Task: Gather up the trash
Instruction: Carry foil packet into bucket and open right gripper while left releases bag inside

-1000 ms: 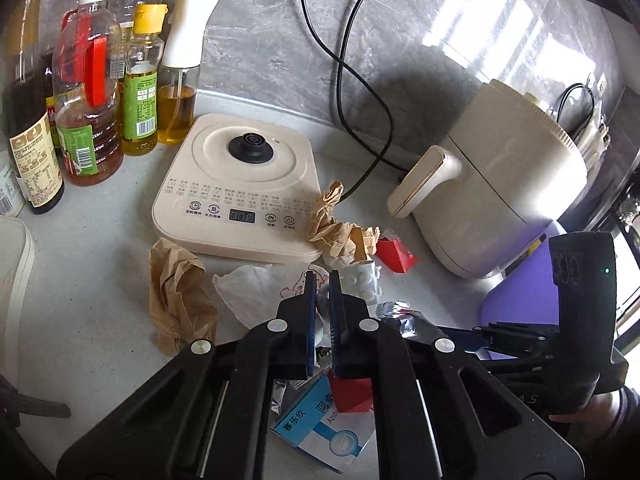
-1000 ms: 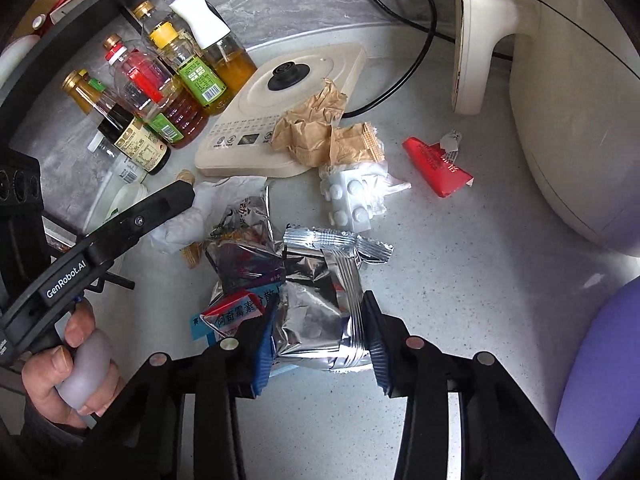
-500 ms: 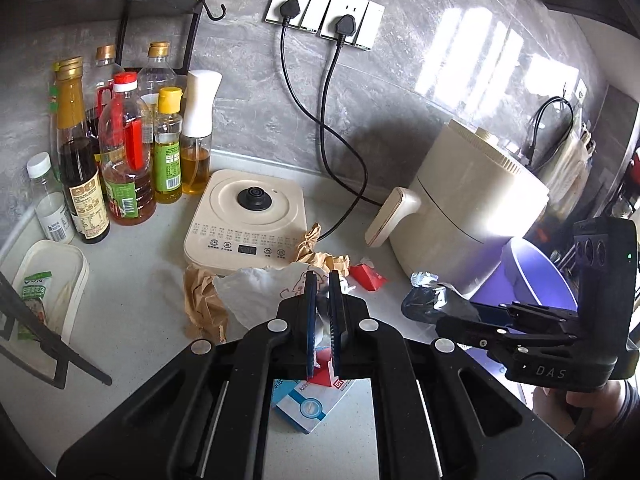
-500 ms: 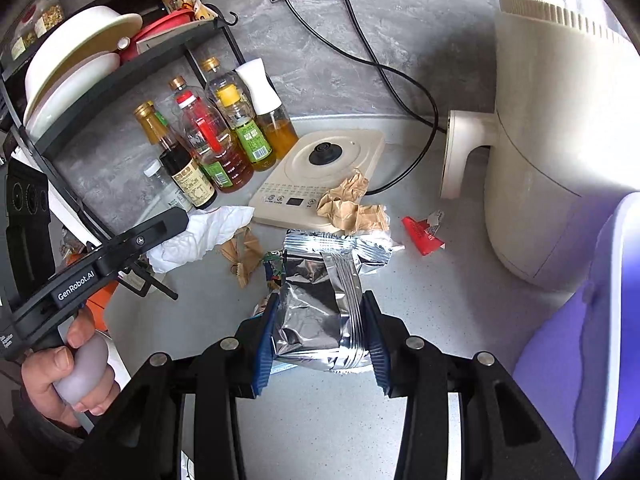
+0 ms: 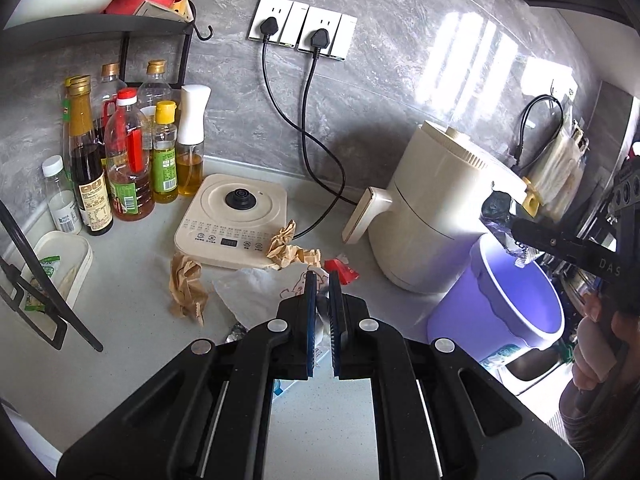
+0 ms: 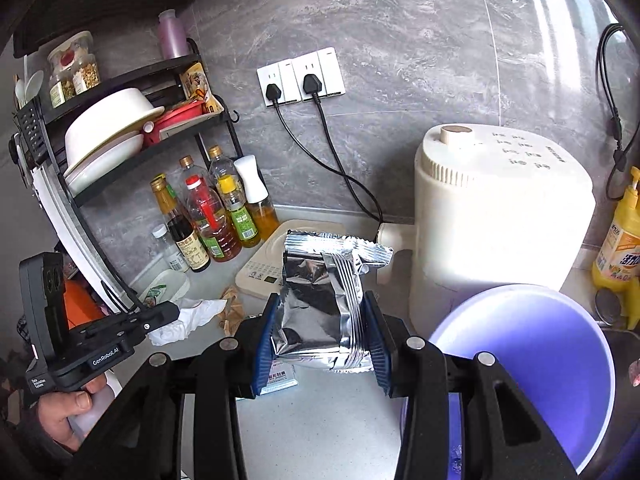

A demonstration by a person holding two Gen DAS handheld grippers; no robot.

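Oil bottles stand beside a cream hotplate; an air fryer sits right.

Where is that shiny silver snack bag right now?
The silver snack bag is clamped in the jaws of the right gripper, lifted off the counter, just left of the purple bin and in front of the cream air fryer.

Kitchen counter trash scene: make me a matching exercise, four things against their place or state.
Things:
1. silver foil bag
2. purple bin
3. crumpled brown paper
4. left gripper

States:
A. lying on the counter
B. shut on thin white plastic
C. clamped in the right gripper
D. standing open beside the cream appliance

Pairs: 1-C, 2-D, 3-A, 4-B
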